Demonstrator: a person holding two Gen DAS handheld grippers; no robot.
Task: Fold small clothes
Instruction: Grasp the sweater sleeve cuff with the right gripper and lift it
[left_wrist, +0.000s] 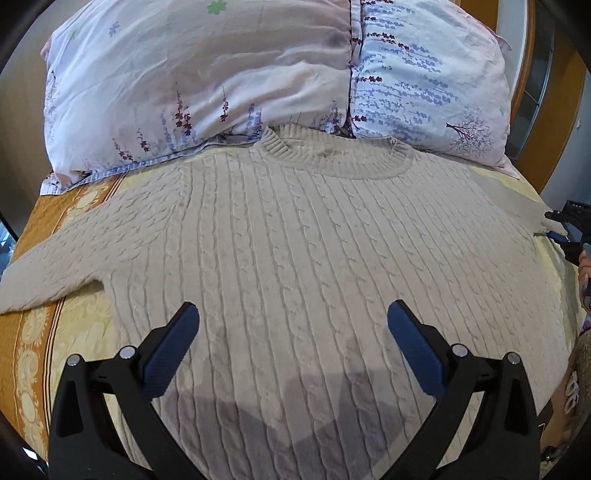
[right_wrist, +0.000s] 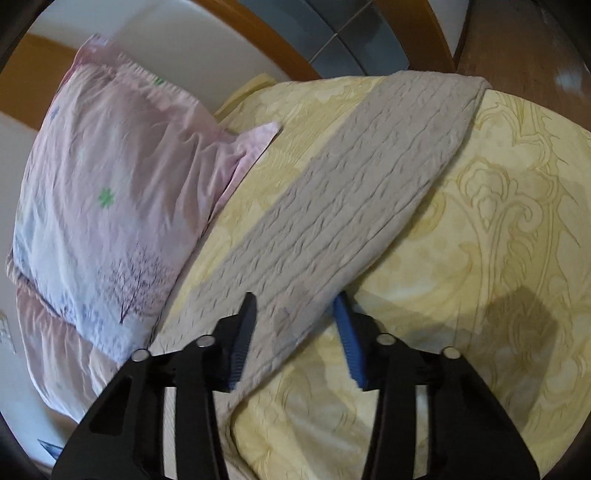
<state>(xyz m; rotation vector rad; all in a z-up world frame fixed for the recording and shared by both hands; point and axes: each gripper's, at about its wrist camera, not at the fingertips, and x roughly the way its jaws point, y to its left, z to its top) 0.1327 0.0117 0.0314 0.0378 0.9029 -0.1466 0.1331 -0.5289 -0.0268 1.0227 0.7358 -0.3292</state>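
Left sleeve (left_wrist: 55, 266): lies flat on the bed (left_wrist: 33, 350), well to the left of the left jaws; untouched.
Left gripper (left_wrist: 293, 332): jaws wide apart, holding nothing, poised over the sweater's lower body.
Sweater (left_wrist: 295, 229): cable knit, spread face up ahead of the left jaws, collar (left_wrist: 332, 155) touching the pillows (left_wrist: 203, 81).
Handling: judged soft, thick and limp; likely to sag and stretch if lifted by one point, with little slip in the pads.
Right sleeve (right_wrist: 351, 206): runs between the right jaws and away from them.
Right gripper (right_wrist: 295, 325): jaws partly open, straddling the sleeve near the shoulder, not clearly pinching.
Hold: judged best at cuff, hem corners or shoulder seam.
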